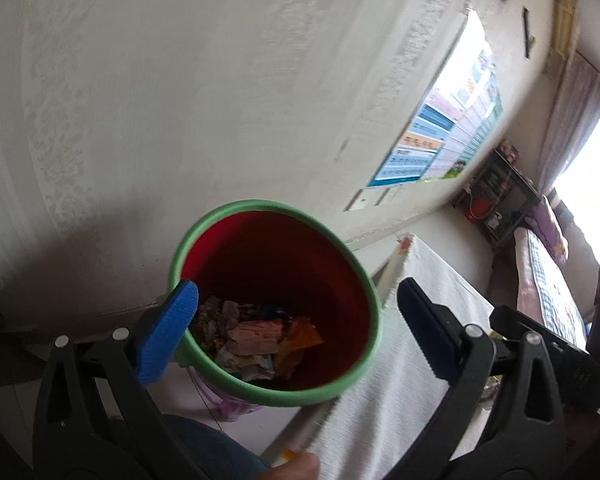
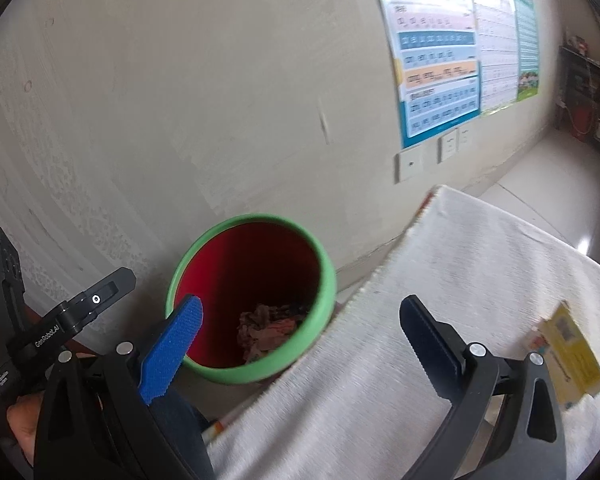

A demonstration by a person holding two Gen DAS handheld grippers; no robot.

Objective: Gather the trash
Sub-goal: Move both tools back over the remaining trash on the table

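Note:
A red bin with a green rim (image 1: 374, 300) stands on the floor by the wall, beside the table's left edge. Crumpled wrappers and paper (image 1: 252, 340) lie at its bottom. My left gripper (image 1: 296, 332) hangs open right above the bin's mouth, nothing between its blue fingers (image 1: 164, 340). In the right wrist view the same bin (image 2: 328, 280) is at lower centre with trash (image 2: 268, 328) inside. My right gripper (image 2: 300, 344) is open and empty, spanning the bin's rim and the table edge. A yellow packet (image 2: 572, 356) lies on the white cloth at far right.
A table under a white cloth (image 2: 440, 288) fills the lower right. The wall (image 2: 180, 100) behind carries posters (image 2: 440, 52) and sockets (image 2: 410, 164). A dark shelf (image 1: 496, 196) and a bed stand further back. The left tool's body (image 2: 40, 332) and a hand show at left.

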